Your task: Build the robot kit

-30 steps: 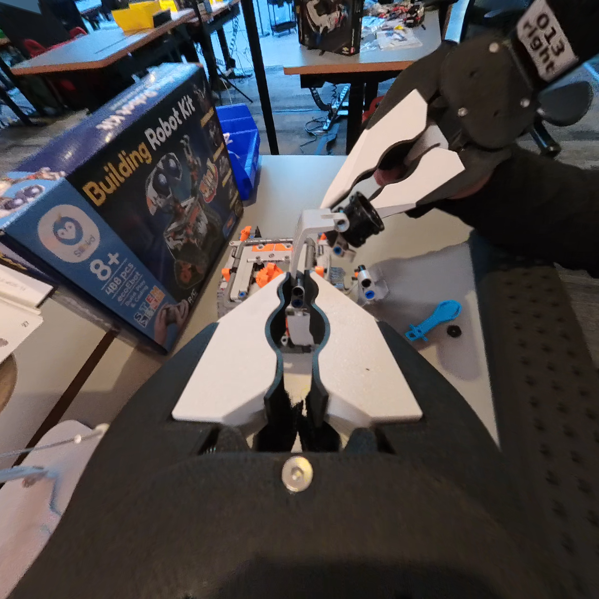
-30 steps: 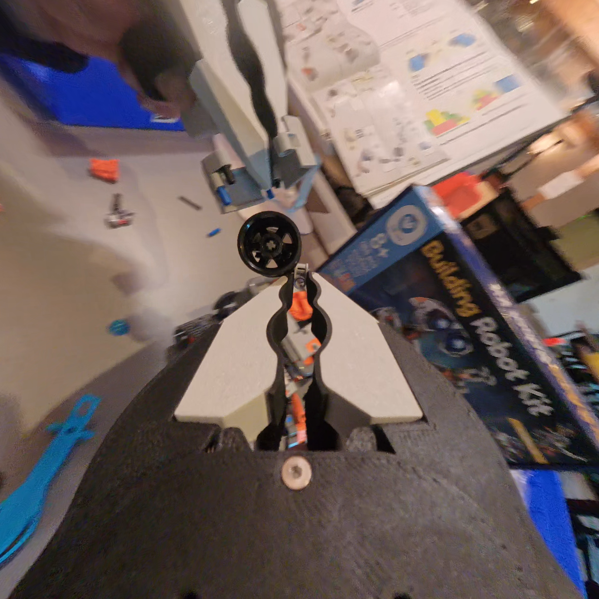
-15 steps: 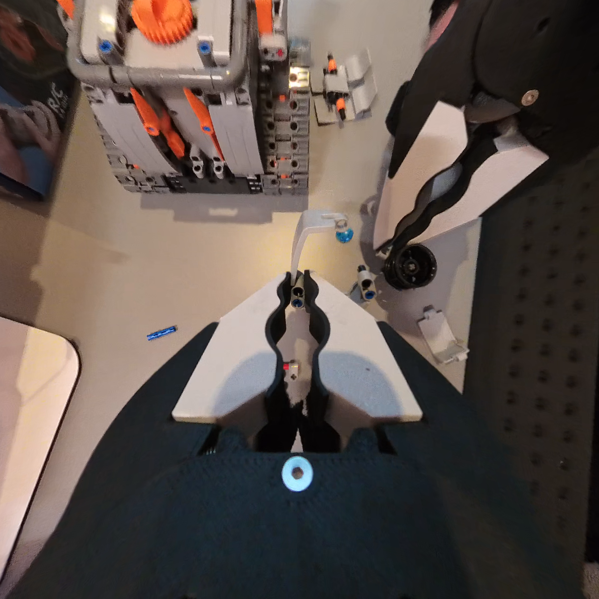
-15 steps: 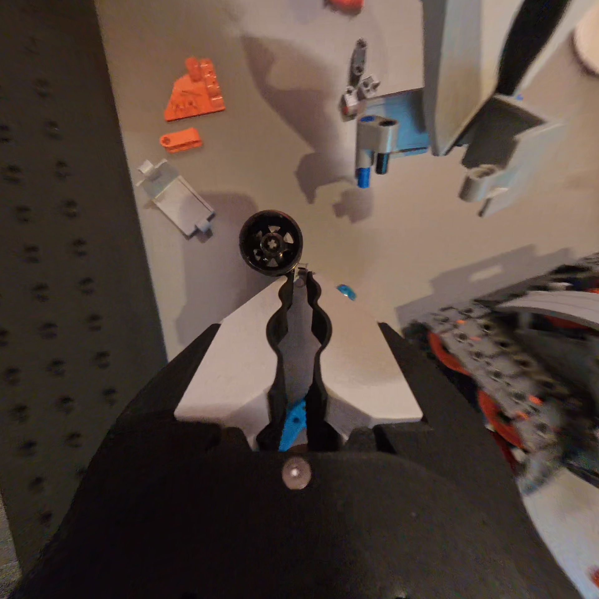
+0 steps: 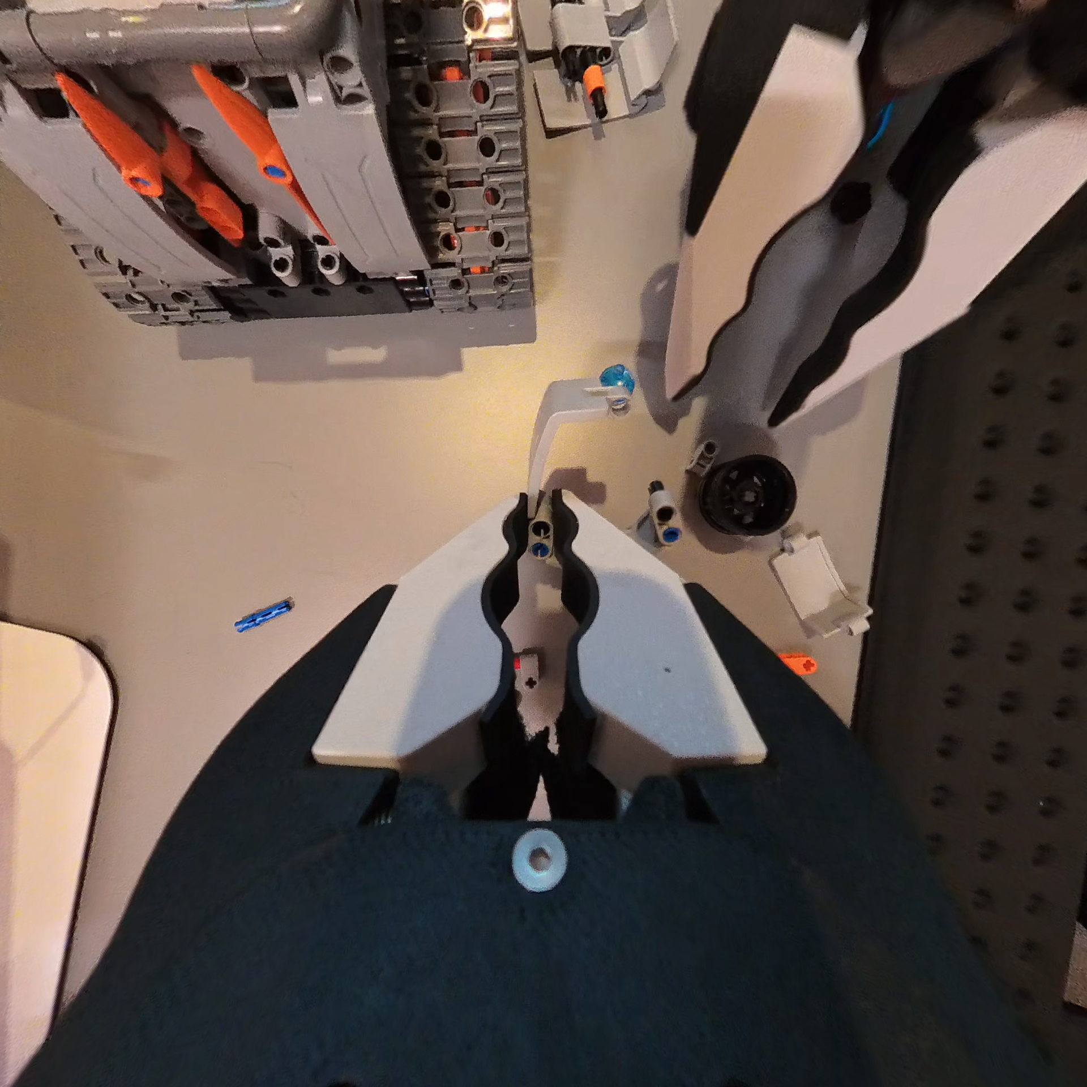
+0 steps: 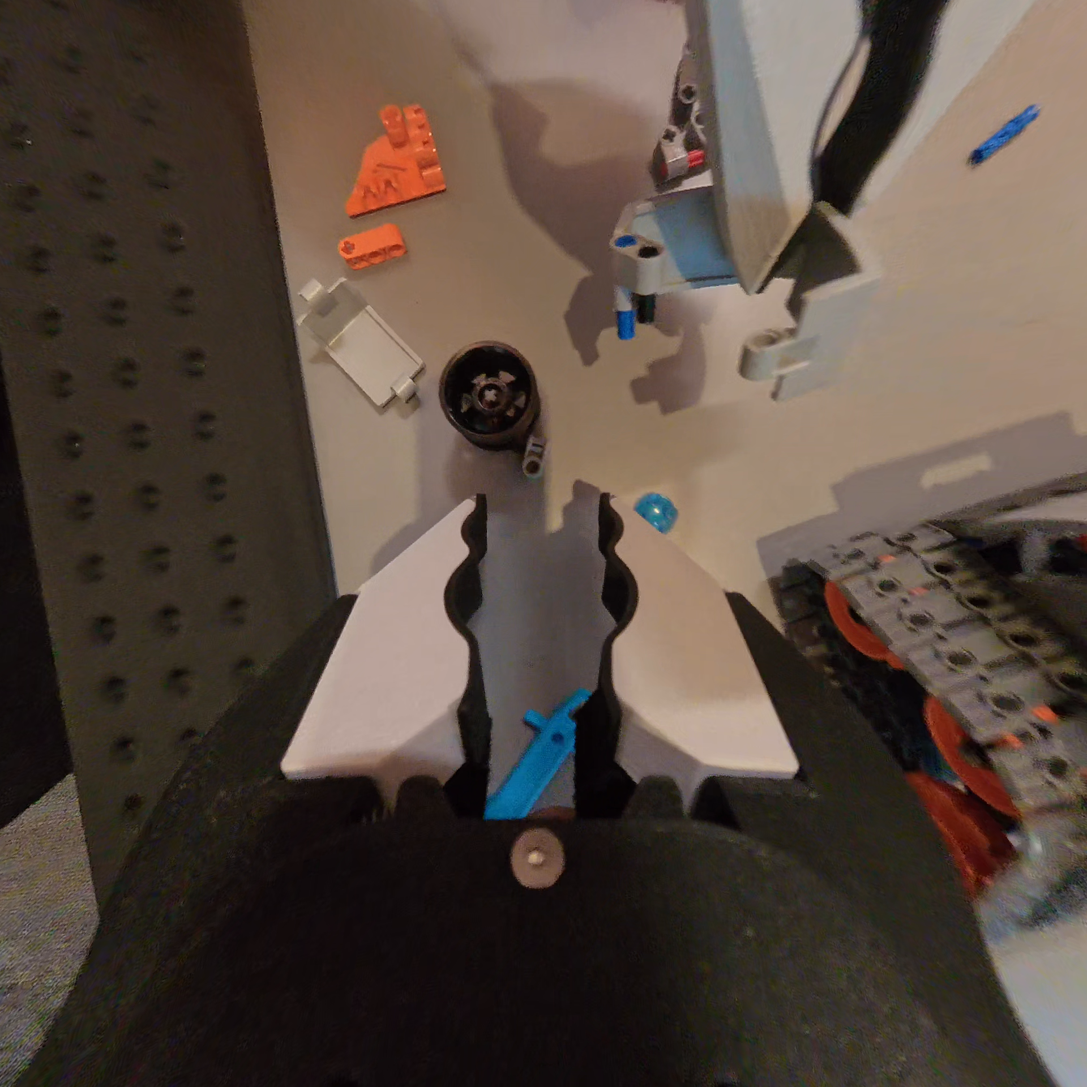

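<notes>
My left gripper (image 5: 541, 506) is shut on a grey L-shaped bracket assembly (image 5: 559, 412) and holds it just above the table. It also shows in the right wrist view (image 6: 782, 259) with that grey assembly (image 6: 676, 247). My right gripper (image 6: 541, 506) is open and empty, its tips just short of a black wheel (image 6: 488, 403) that lies on the table with a small grey connector on it. In the left wrist view the right gripper (image 5: 726, 409) hangs open just above the black wheel (image 5: 747, 494).
A grey and orange tracked model (image 5: 264, 164) stands at the far left. Around the wheel lie a grey panel (image 6: 359, 347), orange pieces (image 6: 397, 164), a clear blue stud (image 6: 656, 512) and a blue tool (image 6: 541, 753). A dark perforated mat (image 6: 117, 353) borders the table. One gripper's finger ends stand about 9 cm off the other's.
My right gripper has opened and let go of the black wheel, which now lies on the table. Both grippers tilted down toward the table; the left still holds the bracket.
</notes>
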